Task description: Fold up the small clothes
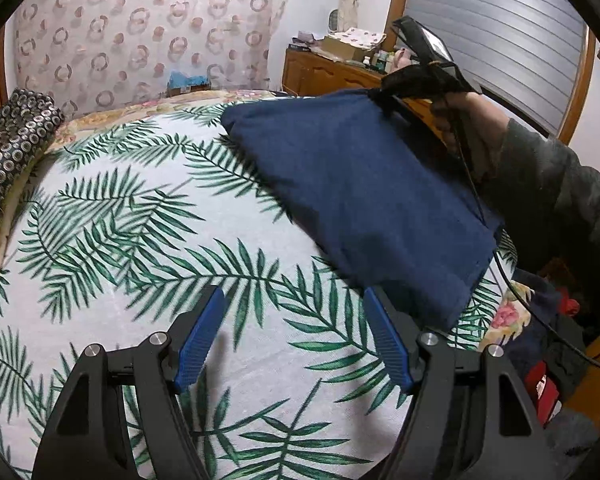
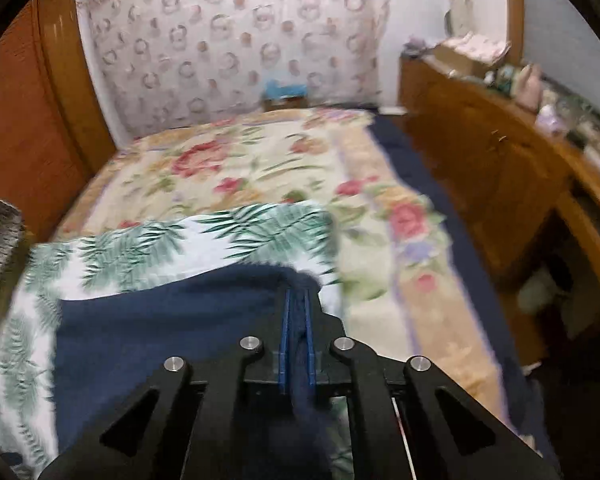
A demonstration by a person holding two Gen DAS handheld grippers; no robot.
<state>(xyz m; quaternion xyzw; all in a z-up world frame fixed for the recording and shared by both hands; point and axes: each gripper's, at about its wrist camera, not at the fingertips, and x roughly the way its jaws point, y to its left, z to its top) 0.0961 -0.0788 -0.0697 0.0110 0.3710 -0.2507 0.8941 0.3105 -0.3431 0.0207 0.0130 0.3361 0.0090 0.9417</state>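
Observation:
A navy blue garment (image 1: 364,196) hangs slanted over the palm-leaf cloth (image 1: 148,240) on the bed. Its upper corner is pinched by my right gripper (image 1: 380,94), seen at the upper right of the left wrist view, held by a hand. In the right wrist view the right gripper (image 2: 297,300) is shut on the navy fabric (image 2: 160,332), which bunches between the blue pads (image 2: 284,336). My left gripper (image 1: 294,300) is open and empty, low over the leaf cloth, just left of the garment's lower corner.
A floral bedspread (image 2: 240,168) lies under the leaf cloth. A dark patterned pillow (image 1: 12,148) sits at the left. A wooden dresser (image 2: 480,152) with clutter stands on the right. A patterned curtain (image 1: 140,28) hangs behind. Clothes pile (image 1: 540,328) lies at the bed's right edge.

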